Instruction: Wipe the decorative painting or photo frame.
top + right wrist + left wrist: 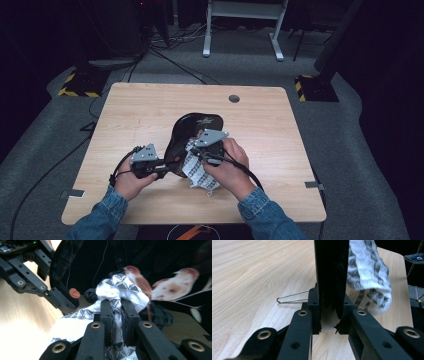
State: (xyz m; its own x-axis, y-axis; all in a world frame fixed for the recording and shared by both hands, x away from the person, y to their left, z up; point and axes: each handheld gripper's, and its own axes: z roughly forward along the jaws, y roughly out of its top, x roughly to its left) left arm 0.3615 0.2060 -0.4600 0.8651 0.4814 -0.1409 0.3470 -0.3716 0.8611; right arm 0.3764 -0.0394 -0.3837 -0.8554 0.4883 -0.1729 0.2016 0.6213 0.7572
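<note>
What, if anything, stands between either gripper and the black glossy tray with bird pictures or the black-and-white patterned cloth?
Nothing visible does. The left gripper is already shut on the edge of the black glossy tray, held upright, and the right gripper is shut on the black-and-white patterned cloth, pressed against the tray's face beside the painted birds.

High view above the table, facing forward-down; both tool cameras close along their jaws, sharing the cloth.

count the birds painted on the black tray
2 show in the right gripper view: one bird just above the patterned cloth, another bird further right on a branch. The cloth and the claw may hide more.
</note>
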